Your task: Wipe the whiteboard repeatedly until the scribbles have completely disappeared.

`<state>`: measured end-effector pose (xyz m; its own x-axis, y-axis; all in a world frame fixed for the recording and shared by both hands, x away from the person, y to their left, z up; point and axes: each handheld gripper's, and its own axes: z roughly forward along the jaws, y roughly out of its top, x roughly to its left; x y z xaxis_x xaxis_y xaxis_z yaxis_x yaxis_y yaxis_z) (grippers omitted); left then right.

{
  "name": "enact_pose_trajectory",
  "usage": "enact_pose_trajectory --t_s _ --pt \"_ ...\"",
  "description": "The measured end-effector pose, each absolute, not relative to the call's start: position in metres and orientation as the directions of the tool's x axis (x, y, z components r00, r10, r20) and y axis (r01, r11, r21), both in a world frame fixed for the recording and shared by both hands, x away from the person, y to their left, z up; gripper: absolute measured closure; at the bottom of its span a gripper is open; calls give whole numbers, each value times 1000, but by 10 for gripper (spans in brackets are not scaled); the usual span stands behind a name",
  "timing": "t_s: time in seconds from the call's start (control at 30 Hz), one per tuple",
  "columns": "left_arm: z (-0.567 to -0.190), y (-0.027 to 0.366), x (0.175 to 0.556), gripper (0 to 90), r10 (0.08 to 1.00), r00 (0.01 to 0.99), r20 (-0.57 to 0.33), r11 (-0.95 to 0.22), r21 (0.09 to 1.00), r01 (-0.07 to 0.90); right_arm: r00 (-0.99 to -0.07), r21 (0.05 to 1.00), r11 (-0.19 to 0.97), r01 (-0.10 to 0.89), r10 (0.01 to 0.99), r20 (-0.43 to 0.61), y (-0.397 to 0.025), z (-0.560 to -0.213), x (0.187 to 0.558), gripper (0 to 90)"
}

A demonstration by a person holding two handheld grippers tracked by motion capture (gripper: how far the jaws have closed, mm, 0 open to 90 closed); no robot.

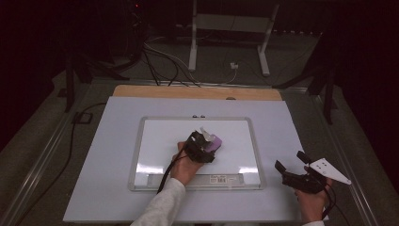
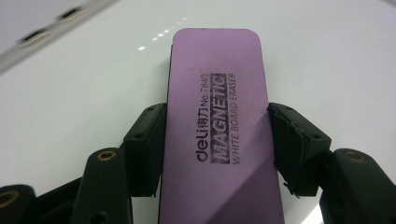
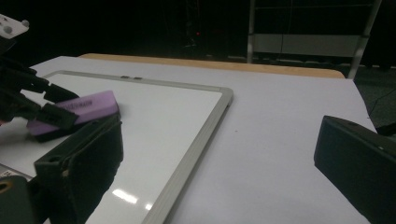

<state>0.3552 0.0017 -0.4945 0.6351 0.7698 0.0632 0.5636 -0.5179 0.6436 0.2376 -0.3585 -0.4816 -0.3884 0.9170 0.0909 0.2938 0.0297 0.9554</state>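
Observation:
A purple magnetic whiteboard eraser (image 1: 216,142) lies flat on the white whiteboard (image 1: 164,146) in the middle of the table. My left gripper (image 1: 208,144) is shut on it. In the left gripper view the two black jaws press the eraser (image 2: 215,93) on its long sides, label facing up, over the board (image 2: 70,93). My right gripper (image 1: 291,160) hovers open above the table, right of the board, with nothing between its jaws. The right gripper view shows its own gripper (image 3: 219,163) spread wide, with the eraser (image 3: 91,106) and the left gripper (image 3: 46,105) off to the left.
A white sheet (image 1: 103,155) covers the table; a wooden edge (image 1: 197,92) shows at the back. The whiteboard's metal frame (image 3: 205,123) is raised slightly. Cables (image 1: 160,61) and a white metal stand (image 1: 230,28) are on the dark floor beyond.

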Motion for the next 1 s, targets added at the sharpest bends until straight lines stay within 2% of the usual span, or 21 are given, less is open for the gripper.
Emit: enact_pose_trajectory --t_s 0.13,0.3,0.5,0.67,0.87,1.0 --pt "-495 28 364 419 828 555 78 -469 640 609 -385 955 28 296 918 93 -359 -482 237 19" --pt "-495 57 369 420 879 474 56 -396 641 658 -389 955 29 296 917 93 -358 -482 238 19" --pt "-496 78 365 419 907 421 35 -341 647 682 -392 954 30 297 915 93 -356 -482 238 19" --pt "-496 84 363 414 903 429 38 -347 655 671 -390 955 29 296 916 93 -357 -482 238 19" --pt "-488 81 355 176 864 498 68 -393 709 585 -389 955 26 297 916 96 -359 -482 238 19" --pt "-481 74 348 158 804 589 84 -445 742 501 -388 956 26 294 917 95 -359 -482 238 19"
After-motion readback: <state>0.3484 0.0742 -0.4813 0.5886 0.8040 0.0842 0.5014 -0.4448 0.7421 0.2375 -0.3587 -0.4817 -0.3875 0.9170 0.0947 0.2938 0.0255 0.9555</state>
